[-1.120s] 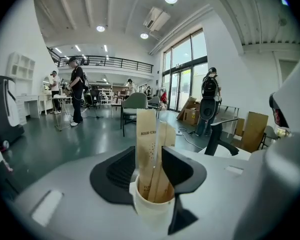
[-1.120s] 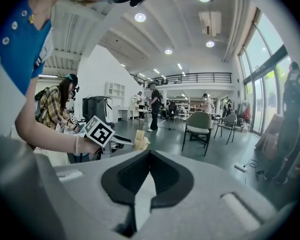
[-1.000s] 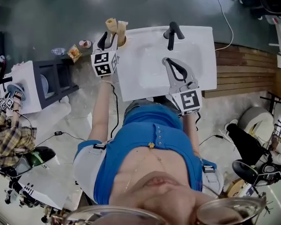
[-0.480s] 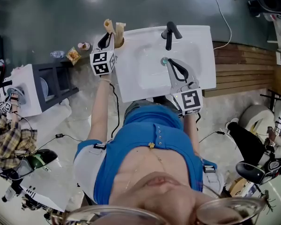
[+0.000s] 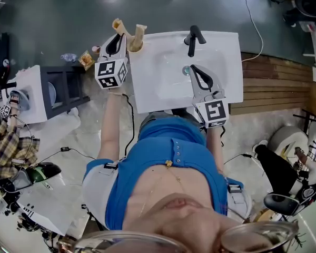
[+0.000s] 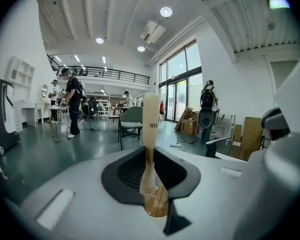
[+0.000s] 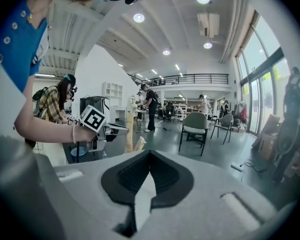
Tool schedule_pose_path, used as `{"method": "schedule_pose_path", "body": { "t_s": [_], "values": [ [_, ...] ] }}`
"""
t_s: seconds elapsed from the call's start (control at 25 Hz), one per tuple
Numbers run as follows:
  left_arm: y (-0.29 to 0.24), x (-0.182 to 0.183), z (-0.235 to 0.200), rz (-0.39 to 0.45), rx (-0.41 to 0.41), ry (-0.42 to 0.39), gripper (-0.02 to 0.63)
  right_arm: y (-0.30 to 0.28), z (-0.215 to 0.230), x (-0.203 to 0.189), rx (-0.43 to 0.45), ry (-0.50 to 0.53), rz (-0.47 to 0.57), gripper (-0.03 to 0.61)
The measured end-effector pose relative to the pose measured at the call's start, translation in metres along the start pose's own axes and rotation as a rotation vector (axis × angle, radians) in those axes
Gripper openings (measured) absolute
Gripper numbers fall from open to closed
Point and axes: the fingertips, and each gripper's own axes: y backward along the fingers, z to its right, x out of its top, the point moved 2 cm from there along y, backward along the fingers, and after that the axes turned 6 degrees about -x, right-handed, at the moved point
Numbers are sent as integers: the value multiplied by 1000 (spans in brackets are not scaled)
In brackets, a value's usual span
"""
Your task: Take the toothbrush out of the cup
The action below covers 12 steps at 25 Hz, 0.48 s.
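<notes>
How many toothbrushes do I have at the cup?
2: one toothbrush between the left gripper's closing jaws, the other leaning in the cup beside it. Others may be hidden.

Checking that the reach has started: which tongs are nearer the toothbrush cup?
Left. The left tongs are beside the cup, jaws closing on a wrapped toothbrush between them; the right tongs hang over the sink basin.

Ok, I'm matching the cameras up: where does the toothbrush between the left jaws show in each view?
Head view: top left, the toothbrush sticks out past the left gripper at the sink corner.
Left gripper view: centre, upright between the closing jaws, which touch it.
Right gripper view: left of centre, the upright one.
Shared landmark: the left gripper, in all three.
</notes>
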Motion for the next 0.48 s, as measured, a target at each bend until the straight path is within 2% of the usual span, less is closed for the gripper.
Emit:
{"method": "schedule_pose_path", "body": {
  "t_s": [0.24, 0.48],
  "values": [
    [23, 26, 9, 54, 23, -10, 49, 5, -1, 4, 34, 4, 25, 2],
    [44, 31, 20, 60, 32, 1, 49, 12, -3, 7, 61, 10, 46, 2]
  ]
}}
